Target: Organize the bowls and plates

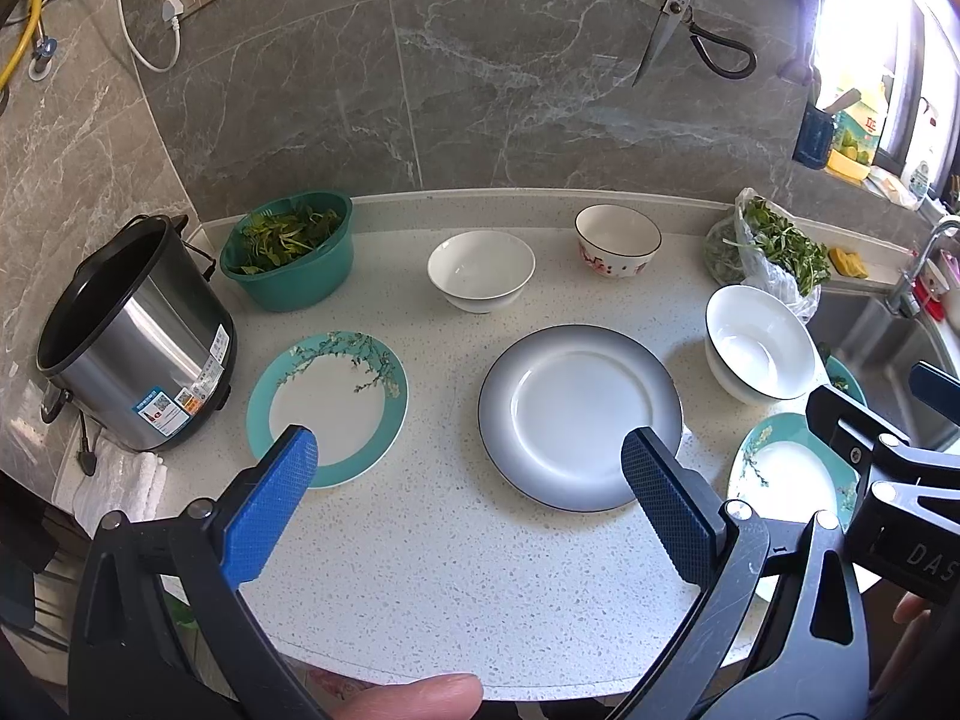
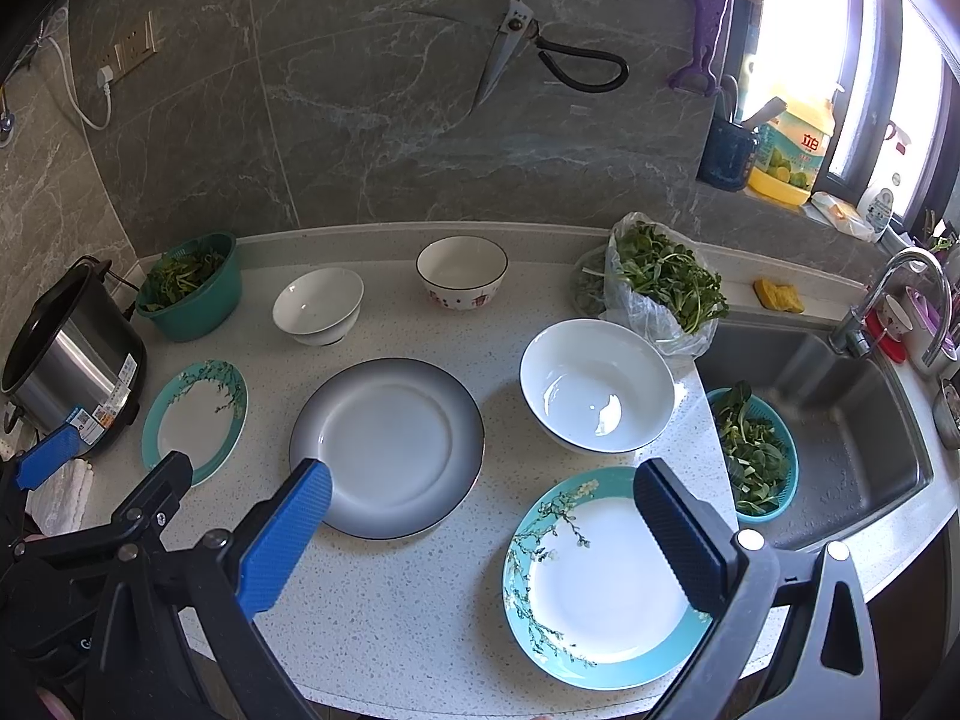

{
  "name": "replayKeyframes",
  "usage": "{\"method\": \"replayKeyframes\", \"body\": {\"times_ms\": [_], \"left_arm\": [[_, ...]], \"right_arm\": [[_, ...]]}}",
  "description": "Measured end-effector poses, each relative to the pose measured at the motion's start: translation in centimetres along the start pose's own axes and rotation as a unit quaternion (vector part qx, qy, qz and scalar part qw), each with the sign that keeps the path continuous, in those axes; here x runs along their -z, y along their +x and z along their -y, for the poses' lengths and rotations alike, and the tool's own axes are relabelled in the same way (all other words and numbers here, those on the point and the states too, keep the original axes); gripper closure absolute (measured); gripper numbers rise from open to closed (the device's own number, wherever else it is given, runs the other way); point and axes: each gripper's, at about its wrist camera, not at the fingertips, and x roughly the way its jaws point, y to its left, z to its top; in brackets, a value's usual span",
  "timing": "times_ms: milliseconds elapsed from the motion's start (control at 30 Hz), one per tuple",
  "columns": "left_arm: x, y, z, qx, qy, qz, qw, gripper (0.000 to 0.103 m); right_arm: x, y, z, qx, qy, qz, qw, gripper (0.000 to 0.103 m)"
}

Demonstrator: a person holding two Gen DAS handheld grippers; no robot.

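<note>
Grey-rimmed plate (image 1: pixel 581 417) just ahead between both wide-spread grippers, left gripper (image 1: pixel 468 456) and right gripper (image 2: pixel 483 495), both empty.

The bench (image 2: pixel 420 600) looks like smooth speckled stone, pale with a low sheen. The grey-rimmed plate (image 2: pixel 387 447), both teal-rimmed plates (image 2: pixel 600 588) and the large white bowl (image 2: pixel 597 387) are glossy glazed ceramic. The rice cooker (image 1: pixel 135 348) has a brushed metal shell. The sink (image 2: pixel 840 420) is dull steel. Each hand-held gripper (image 1: pixel 468 468) carries blue textured pads (image 1: pixel 270 504) on matt black plastic.
</note>
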Motion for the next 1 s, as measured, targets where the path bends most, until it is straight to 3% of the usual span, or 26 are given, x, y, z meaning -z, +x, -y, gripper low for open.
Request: {"method": "replayKeyframes", "body": {"times_ms": [1000], "left_arm": [[0.38, 0.13, -0.01, 0.001, -0.002, -0.002, 1.0000, 0.000]], "right_arm": [[0.24, 0.06, -0.12, 0.002, -0.001, -0.002, 1.000, 0.000]]}}
